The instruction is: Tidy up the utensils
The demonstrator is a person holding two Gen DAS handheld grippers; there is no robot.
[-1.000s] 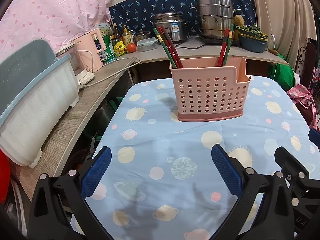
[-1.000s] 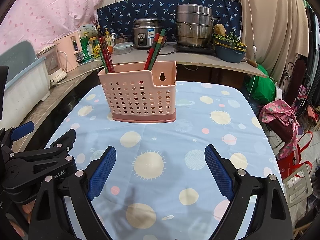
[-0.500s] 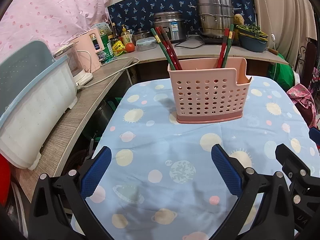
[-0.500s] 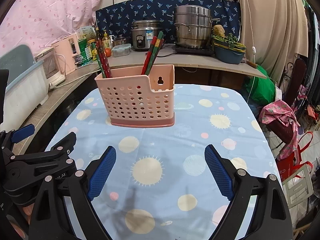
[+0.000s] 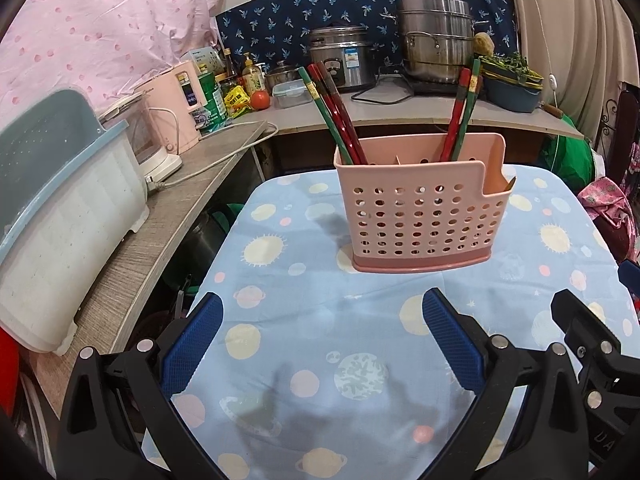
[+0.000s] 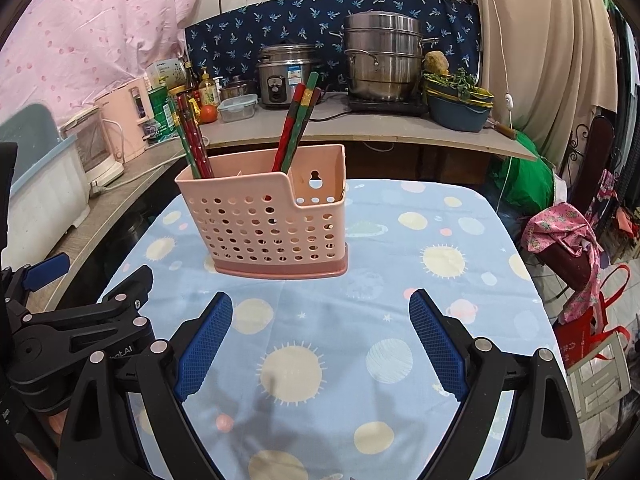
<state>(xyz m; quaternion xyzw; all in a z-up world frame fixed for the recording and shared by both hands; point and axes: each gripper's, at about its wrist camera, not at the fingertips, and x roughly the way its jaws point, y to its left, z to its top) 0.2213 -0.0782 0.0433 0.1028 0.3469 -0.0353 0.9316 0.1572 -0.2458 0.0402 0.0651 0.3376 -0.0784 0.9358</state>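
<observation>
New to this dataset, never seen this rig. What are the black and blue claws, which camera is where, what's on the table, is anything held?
No robot here: a person holds a two-finger gripper in each hand. Each picture comes from a fisheye camera on one gripper, looking forward along its fingers. The left wrist view shows the left gripper, the right wrist view the right gripper; the blue parts are the finger pads. Both are open and hold nothing, and each view catches part of the other gripper at its edge. On the table, with its planet-print cloth, stands a pink perforated utensil caddy holding two bunches of red and green chopsticks. Behind is a counter with a rice cooker and a steel steamer pot.
</observation>
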